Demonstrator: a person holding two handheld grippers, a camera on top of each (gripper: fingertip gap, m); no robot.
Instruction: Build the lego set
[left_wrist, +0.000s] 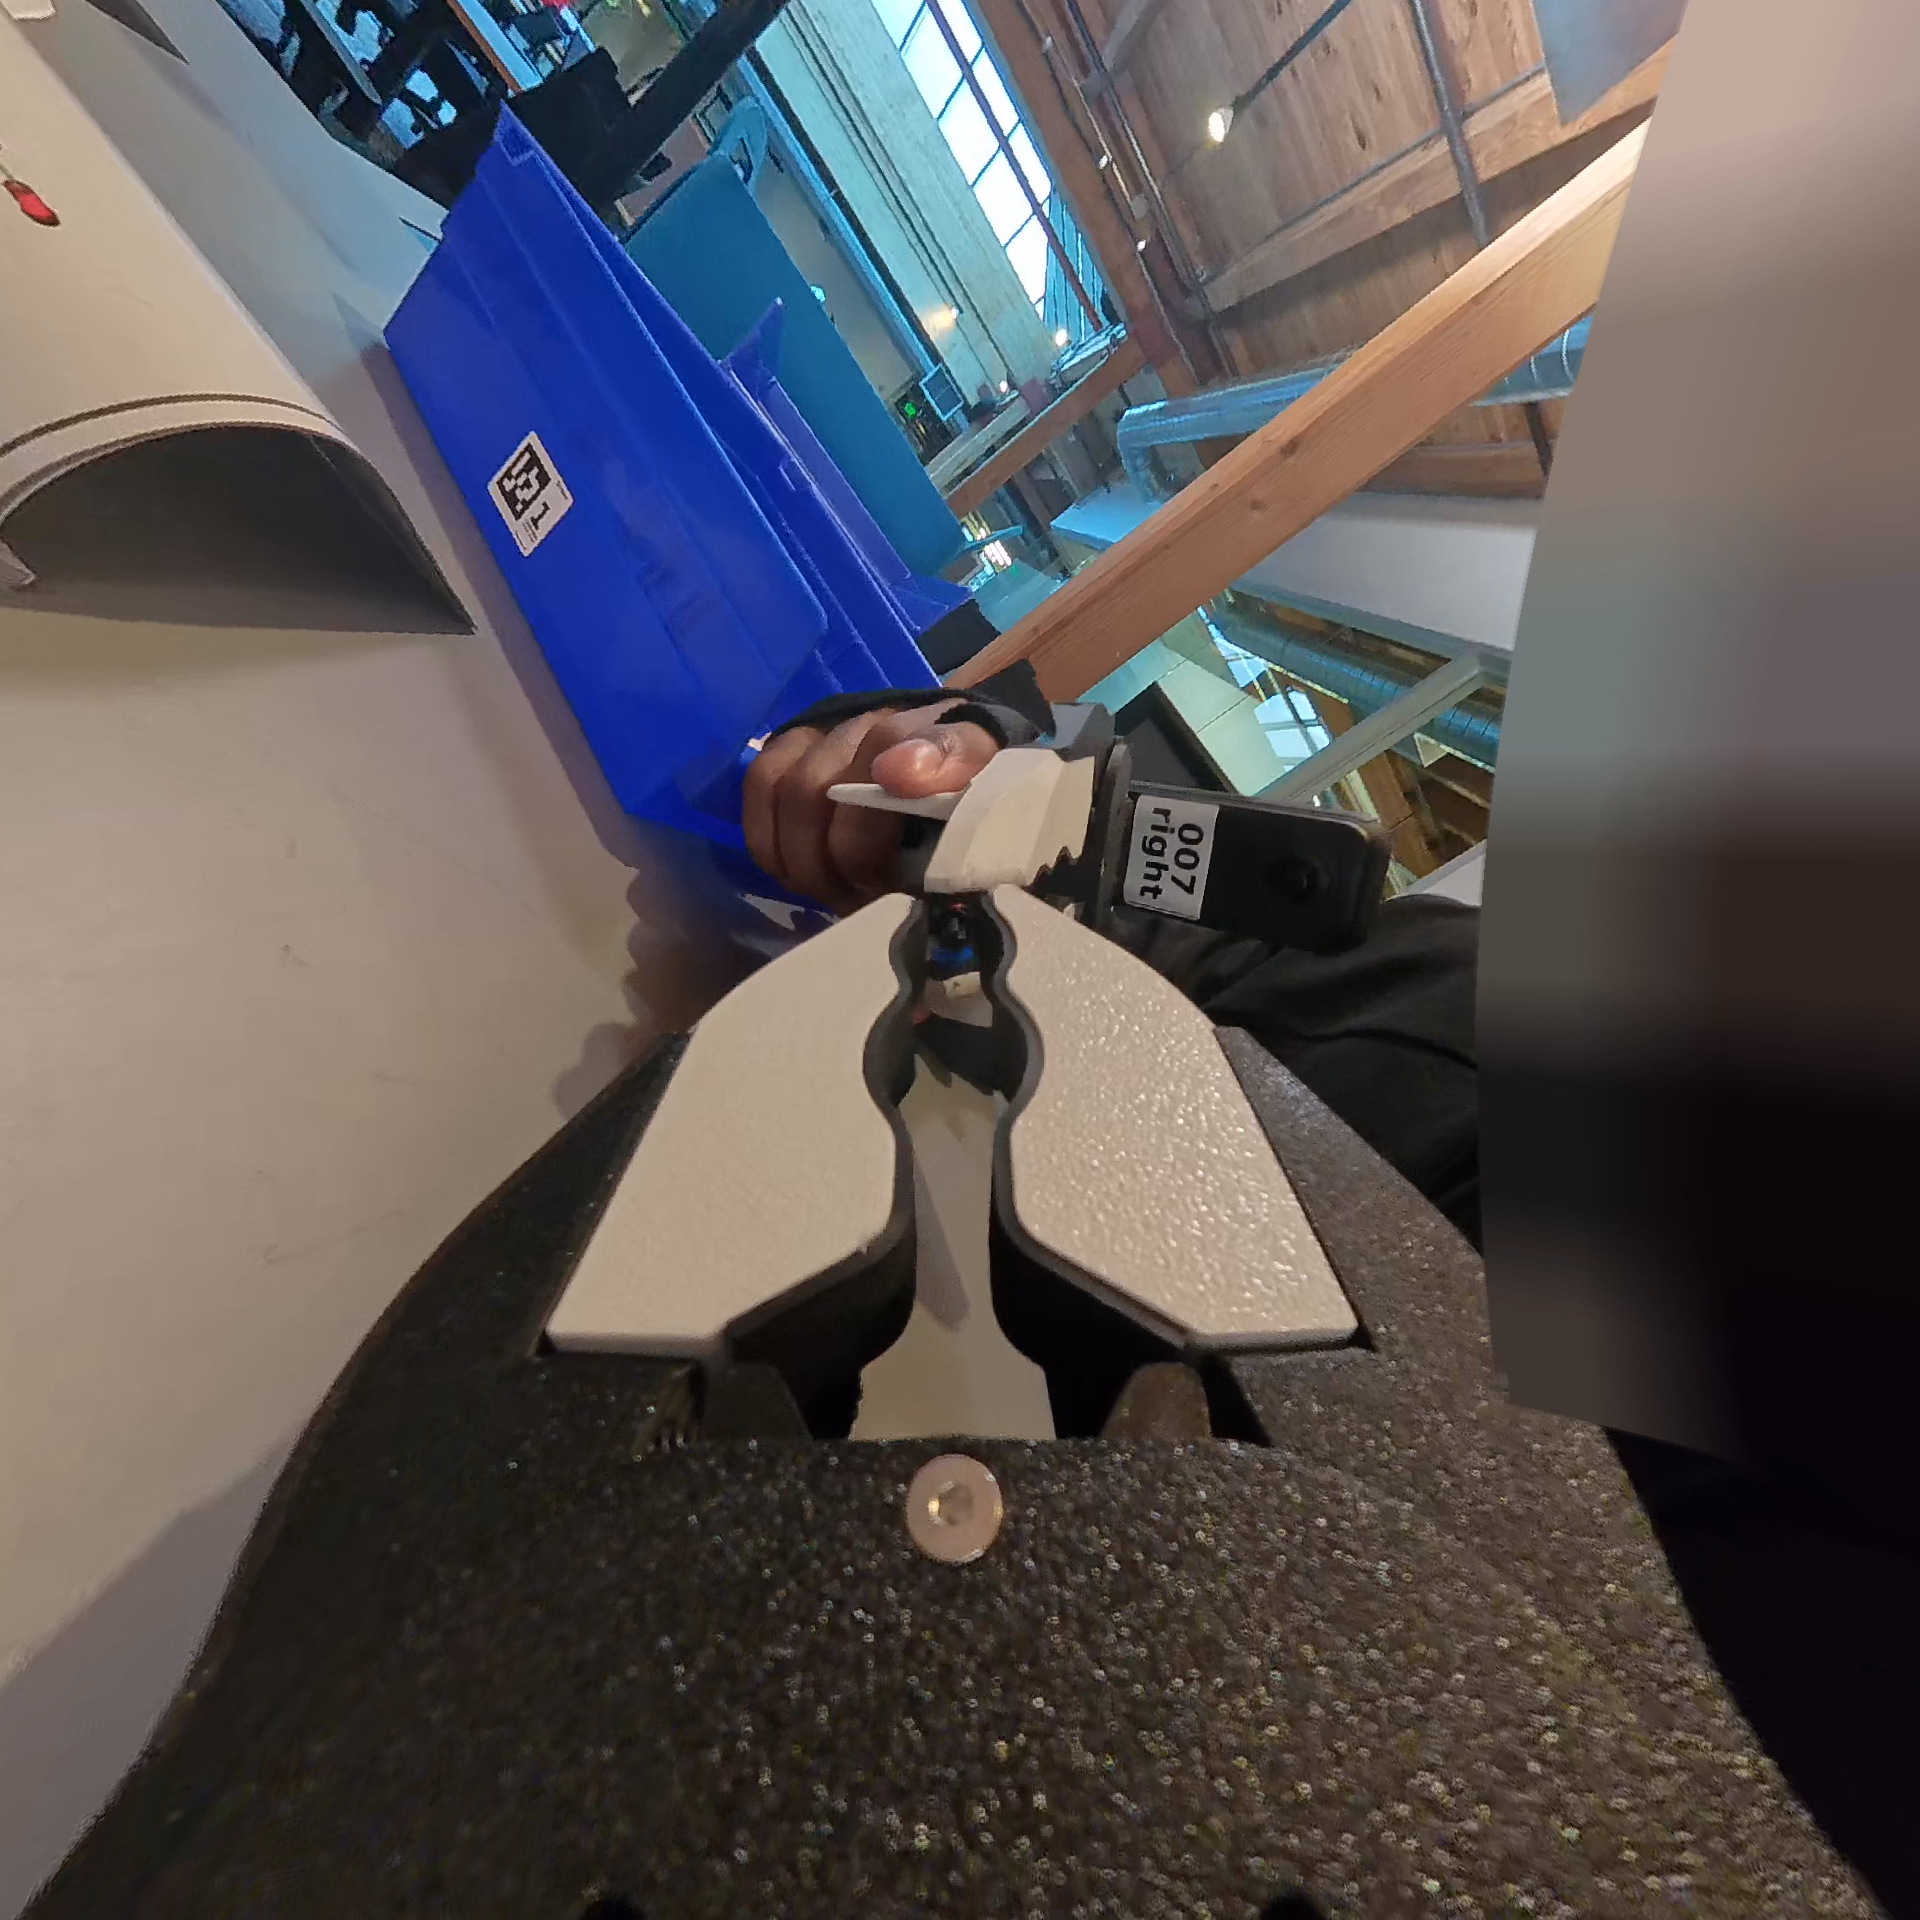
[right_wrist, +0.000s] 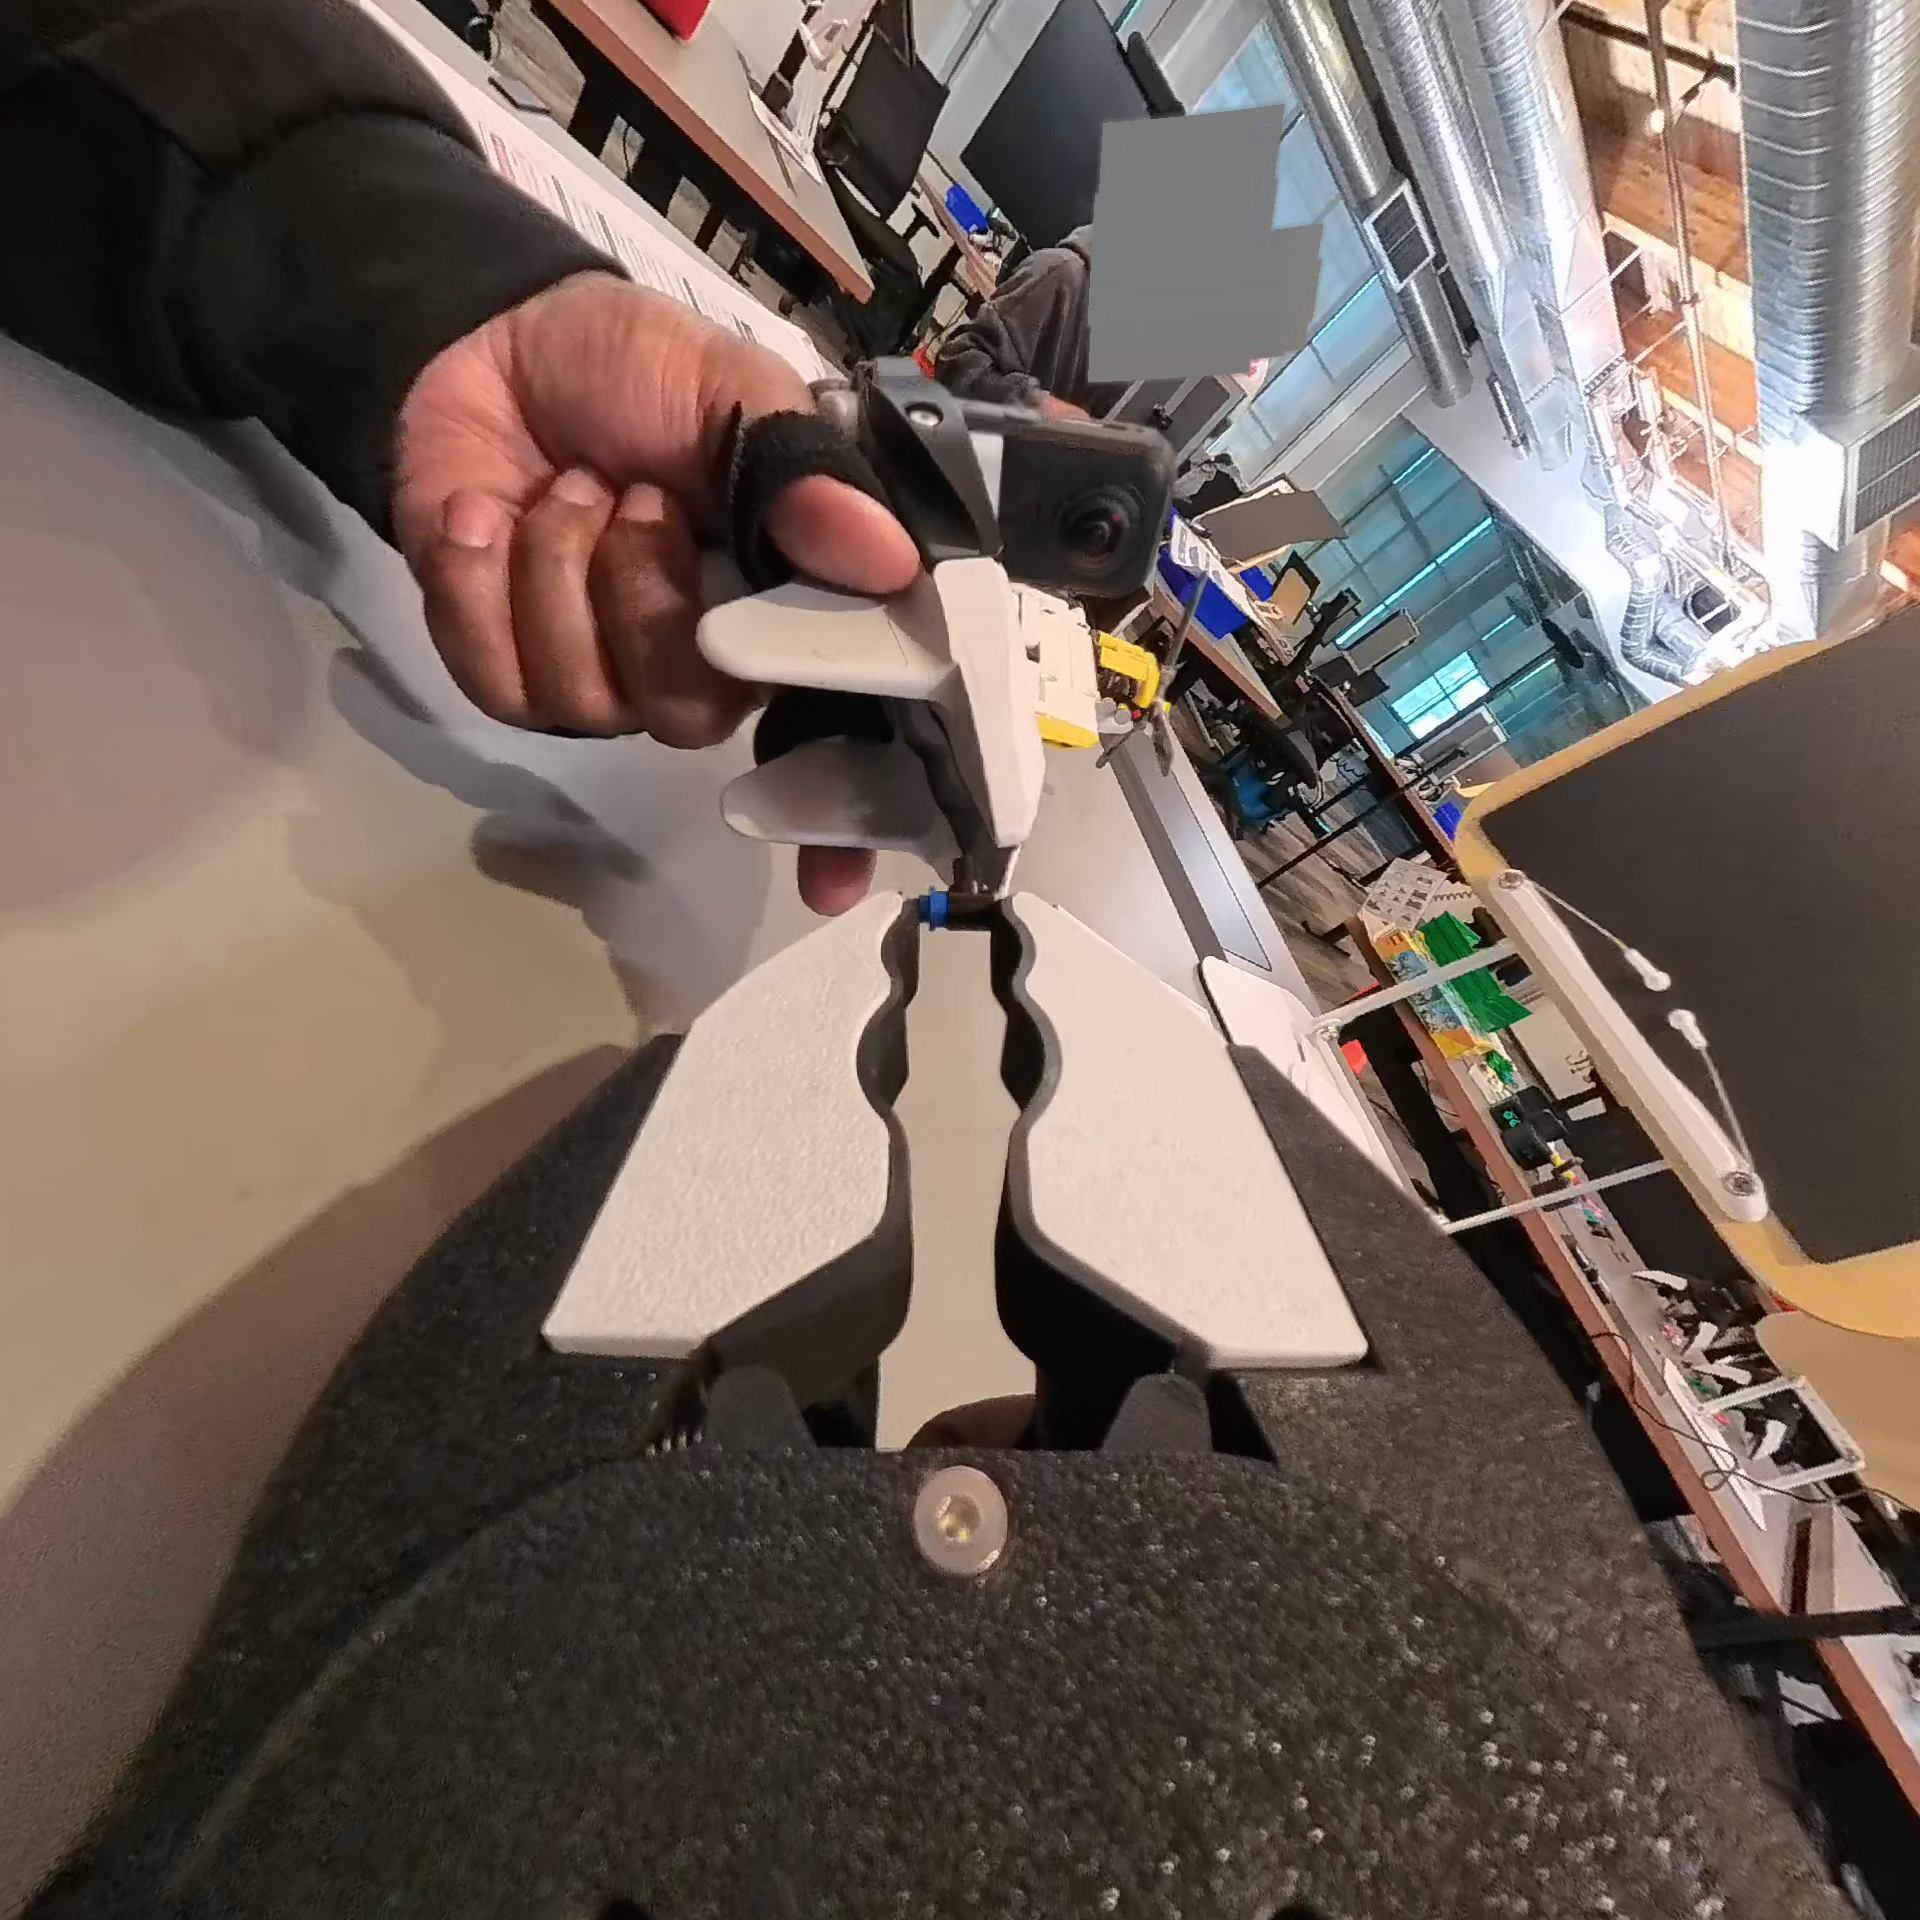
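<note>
blue-tipped black piece (right_wrist: 954, 912) pinched by both grippers' jaws over table (left_wrist: 260, 935).

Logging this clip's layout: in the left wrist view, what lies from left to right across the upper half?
Curled grey sheet → blue bin → hand on the other tongs → its black camera → blurred patch at the right edge.

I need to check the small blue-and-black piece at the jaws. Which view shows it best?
The right wrist view: the blue-and-black piece lies crosswise between the right gripper tips, against the pale table. In the left wrist view the piece is mostly hidden between the left gripper fingers.
</note>
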